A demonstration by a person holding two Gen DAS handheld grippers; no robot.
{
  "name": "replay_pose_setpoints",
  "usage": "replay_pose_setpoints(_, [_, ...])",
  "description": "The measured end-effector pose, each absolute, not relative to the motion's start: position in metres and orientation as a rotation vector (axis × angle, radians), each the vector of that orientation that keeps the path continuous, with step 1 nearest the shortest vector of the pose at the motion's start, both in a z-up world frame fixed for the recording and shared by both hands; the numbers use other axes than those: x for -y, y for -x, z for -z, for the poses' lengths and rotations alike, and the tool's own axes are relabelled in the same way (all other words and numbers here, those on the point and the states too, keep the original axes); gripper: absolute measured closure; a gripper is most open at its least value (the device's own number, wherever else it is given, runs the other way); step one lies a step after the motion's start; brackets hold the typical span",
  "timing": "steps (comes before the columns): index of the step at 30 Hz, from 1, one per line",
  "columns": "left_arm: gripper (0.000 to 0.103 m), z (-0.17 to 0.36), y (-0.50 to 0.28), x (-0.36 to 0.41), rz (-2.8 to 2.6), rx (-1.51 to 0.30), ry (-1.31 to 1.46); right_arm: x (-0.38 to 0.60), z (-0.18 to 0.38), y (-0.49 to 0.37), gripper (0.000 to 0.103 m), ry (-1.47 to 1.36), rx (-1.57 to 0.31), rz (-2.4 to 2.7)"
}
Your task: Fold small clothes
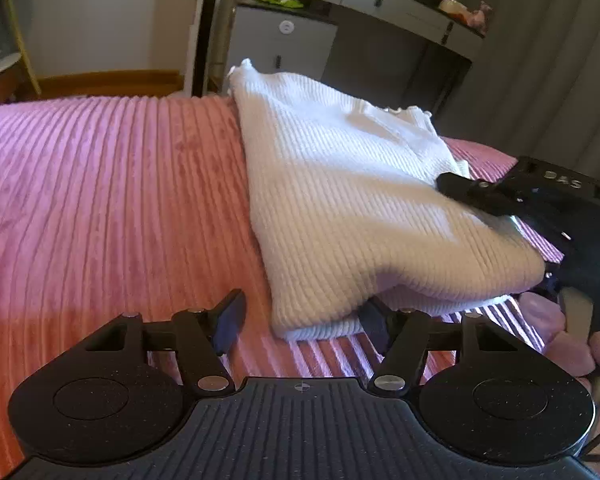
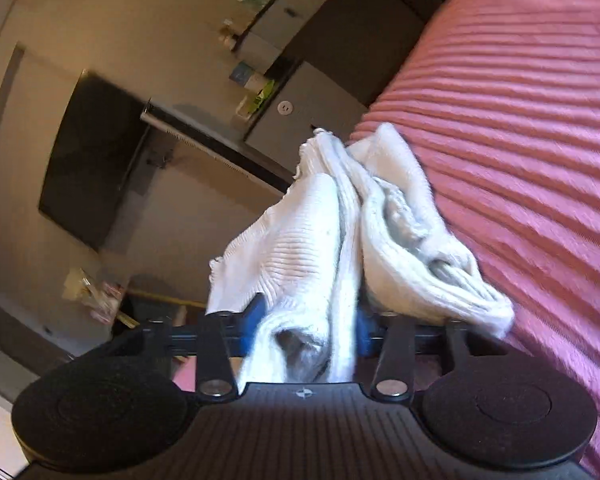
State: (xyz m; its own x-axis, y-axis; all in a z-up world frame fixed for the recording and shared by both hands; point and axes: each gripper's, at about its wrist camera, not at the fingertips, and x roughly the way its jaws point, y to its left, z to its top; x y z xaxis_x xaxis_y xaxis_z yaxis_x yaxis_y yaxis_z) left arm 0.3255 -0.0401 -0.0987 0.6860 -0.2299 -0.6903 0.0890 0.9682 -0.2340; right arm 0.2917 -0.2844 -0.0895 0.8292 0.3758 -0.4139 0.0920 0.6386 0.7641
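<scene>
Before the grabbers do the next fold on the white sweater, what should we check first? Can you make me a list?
1. Right gripper has a firm hold on the sweater: ok, its fingers are shut on a bunch of white knit.
2. Left gripper ready to grab: ok, its fingers are open, with the near edge of the sweater between them.
3. Left gripper already holding cloth: not ok, it grips nothing yet.
4. Sweater lying flat: not ok, the side by the right gripper is lifted and bunched.
5. Sweater fully on the pink blanket: cannot tell, the far corner looks close to the bed's edge.
</scene>
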Motion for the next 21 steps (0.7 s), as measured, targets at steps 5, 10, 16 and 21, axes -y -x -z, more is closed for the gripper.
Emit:
replay_pose_setpoints(5, [0.035, 0.095, -0.331, 0.051, 0.161, -0.822, 0.153, 0.268, 0.075, -0.288, 0.077, -0.648, -0.544, -0.112])
replay_pose_setpoints(10, [0.035, 0.093, -0.336, 0.057, 0.151, -0.834, 0.135, 0.240, 0.052, -0.273, 0.080, -0.319, -0.426, 0.001])
replay_pose_setpoints(16, [0.035, 0.092, -0.335, 0.062, 0.172, -0.840, 0.134, 0.242, 0.064, -0.273, 0.076, -0.198, -0.418, 0.056])
replay_pose_setpoints(21, [0.035, 0.089, -0.333, 0.055, 0.176, -0.848, 0.166, 0.294, 0.048, -0.252, 0.052, -0.515, -0.412, 0.058])
